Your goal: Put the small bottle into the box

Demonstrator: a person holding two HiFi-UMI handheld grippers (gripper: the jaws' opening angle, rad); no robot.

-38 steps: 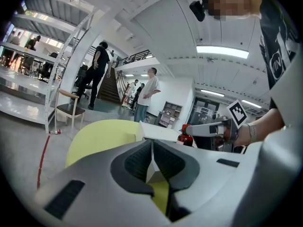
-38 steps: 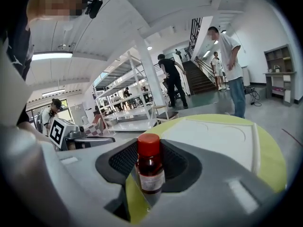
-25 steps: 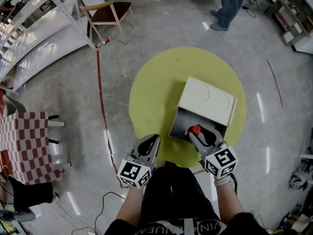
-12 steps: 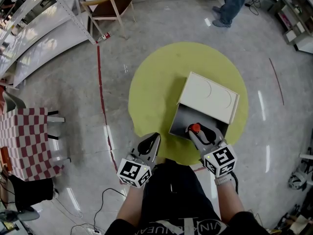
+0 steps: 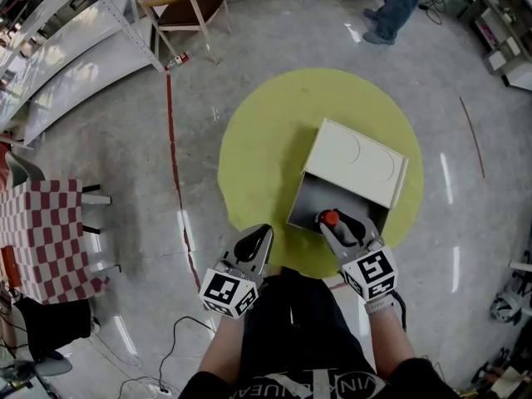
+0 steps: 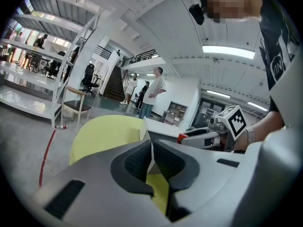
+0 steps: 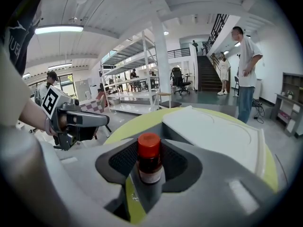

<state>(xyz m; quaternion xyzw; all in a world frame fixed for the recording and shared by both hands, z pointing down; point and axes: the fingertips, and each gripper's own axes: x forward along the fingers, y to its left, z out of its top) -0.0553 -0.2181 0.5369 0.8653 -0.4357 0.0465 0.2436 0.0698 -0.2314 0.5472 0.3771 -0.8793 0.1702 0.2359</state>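
A small brown bottle (image 7: 149, 161) with a red cap (image 5: 330, 218) stands upright between the jaws of my right gripper (image 5: 333, 225), which is shut on it. In the head view the bottle hangs at the near open side of the box (image 5: 353, 173), a white-topped box with a grey inside, lying on a round yellow table (image 5: 266, 140). My left gripper (image 5: 256, 243) hovers at the table's near edge, left of the box, shut with nothing in it. From the left gripper view the right gripper (image 6: 208, 135) shows beside the box (image 6: 163, 129).
A wooden chair (image 5: 187, 13) and metal shelving (image 5: 58, 48) stand at the far left. A red line (image 5: 173, 152) runs on the floor. A checked cloth table (image 5: 46, 243) is at the left. A person's legs (image 5: 391, 2) are at the far side.
My right gripper with the bottle has crept slightly forward and left over the box's open near side. The left gripper has barely moved.
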